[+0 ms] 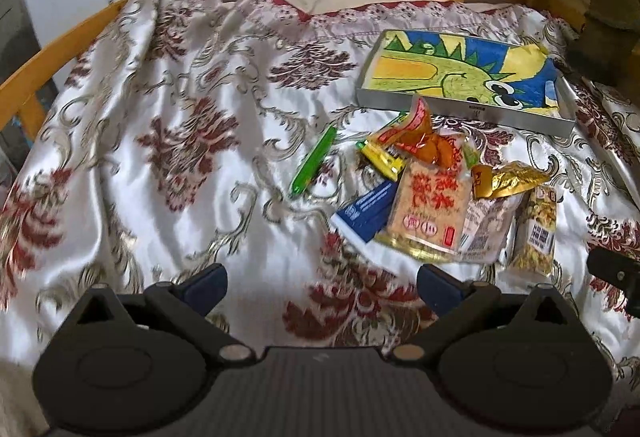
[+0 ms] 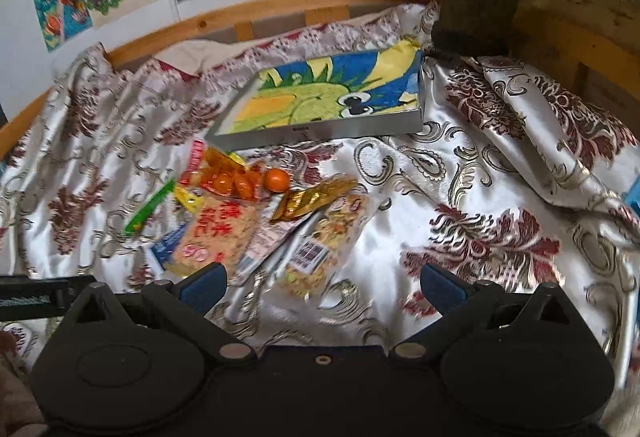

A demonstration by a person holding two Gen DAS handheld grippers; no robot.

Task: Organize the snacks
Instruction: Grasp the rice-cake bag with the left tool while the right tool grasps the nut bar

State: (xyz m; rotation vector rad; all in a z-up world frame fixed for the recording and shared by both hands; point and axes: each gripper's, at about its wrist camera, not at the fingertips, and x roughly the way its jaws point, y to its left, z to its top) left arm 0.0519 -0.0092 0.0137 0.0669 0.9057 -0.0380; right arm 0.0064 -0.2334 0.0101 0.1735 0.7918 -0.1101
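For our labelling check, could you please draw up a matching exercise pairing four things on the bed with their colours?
Things:
1. long thin stick packet
2. crinkled wrapper
3. flat packet under the rice-cake pack
4. shallow box rim

Colours:
A. gold
B. silver-grey
C. green
D. dark blue

Pairs: 1-C, 2-A, 3-D, 4-B

A glossy white satin bedspread (image 1: 224,173) carries dark red floral medallions and grey-gold scrolls. On it, a shallow grey rectangular tray (image 1: 460,109) is lined with a crayon drawing in blue, yellow and green. Just before the tray: a slim bright green packet (image 1: 314,161), an orange-red transparent pouch (image 2: 228,177), a crinkled gold foil wrapper (image 1: 508,179), a tan square packet with red characters (image 1: 430,207) and a navy blue and white sachet (image 1: 366,211).
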